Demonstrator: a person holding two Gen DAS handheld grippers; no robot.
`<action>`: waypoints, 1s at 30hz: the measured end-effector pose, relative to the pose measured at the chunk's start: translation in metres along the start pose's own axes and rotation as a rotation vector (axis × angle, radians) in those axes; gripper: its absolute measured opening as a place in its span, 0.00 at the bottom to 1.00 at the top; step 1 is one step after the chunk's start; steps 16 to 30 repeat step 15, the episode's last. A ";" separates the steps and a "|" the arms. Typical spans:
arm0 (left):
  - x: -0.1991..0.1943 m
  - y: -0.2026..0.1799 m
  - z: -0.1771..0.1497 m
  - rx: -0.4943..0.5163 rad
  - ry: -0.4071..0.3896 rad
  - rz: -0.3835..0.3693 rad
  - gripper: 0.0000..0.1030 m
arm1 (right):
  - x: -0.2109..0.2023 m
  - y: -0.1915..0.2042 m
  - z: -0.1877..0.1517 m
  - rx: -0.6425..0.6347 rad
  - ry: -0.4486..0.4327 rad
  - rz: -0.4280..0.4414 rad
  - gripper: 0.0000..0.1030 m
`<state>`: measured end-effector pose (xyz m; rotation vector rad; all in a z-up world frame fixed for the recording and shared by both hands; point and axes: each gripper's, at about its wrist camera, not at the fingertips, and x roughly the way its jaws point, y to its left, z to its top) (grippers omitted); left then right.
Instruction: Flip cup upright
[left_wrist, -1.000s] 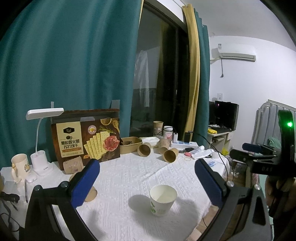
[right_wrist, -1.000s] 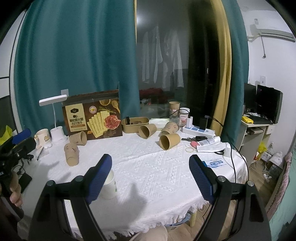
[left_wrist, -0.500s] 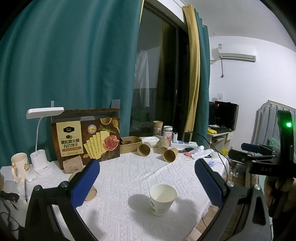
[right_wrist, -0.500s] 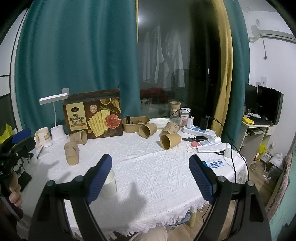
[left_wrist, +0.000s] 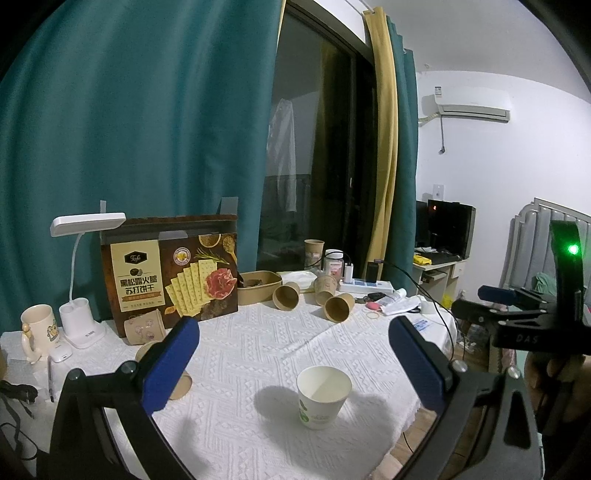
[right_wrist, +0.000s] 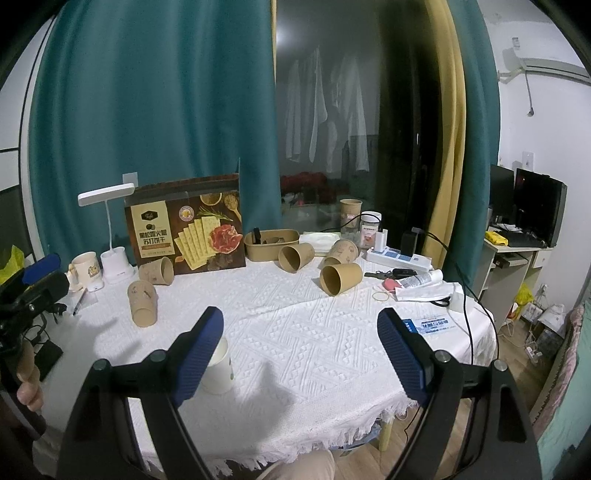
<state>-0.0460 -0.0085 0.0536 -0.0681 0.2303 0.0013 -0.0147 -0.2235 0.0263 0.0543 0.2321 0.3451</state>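
Left claw (left_wrist: 291, 363) spread wide, gripping nothing, above the near edge of the table (left_wrist: 258, 354). Right claw (right_wrist: 301, 350) likewise apart and bare. One white cup (left_wrist: 323, 396) upright near that edge, between the left claw's fingers and below them, not touched. Behind the right claw's left finger (right_wrist: 199, 350) too. Farther back, five brown cups on their sides, e.g. (right_wrist: 340, 278).

right gripper (right_wrist: 301, 354) – jaws wide apart, nothing between | white cup (right_wrist: 218, 371) upright at 8 o'clock – partly behind left finger | brown cup (right_wrist: 339, 278) on its side at 12 o'clock | tablecloth (right_wrist: 314, 343) beneath
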 end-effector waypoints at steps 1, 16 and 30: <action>0.000 0.000 0.000 0.000 -0.001 0.000 0.99 | 0.000 0.000 0.000 0.000 -0.001 0.000 0.81; 0.002 -0.002 -0.004 -0.003 0.011 -0.006 0.99 | 0.001 0.002 0.000 -0.001 0.001 0.000 0.81; 0.002 -0.002 -0.004 -0.003 0.011 -0.006 0.99 | 0.001 0.002 0.000 -0.001 0.001 0.000 0.81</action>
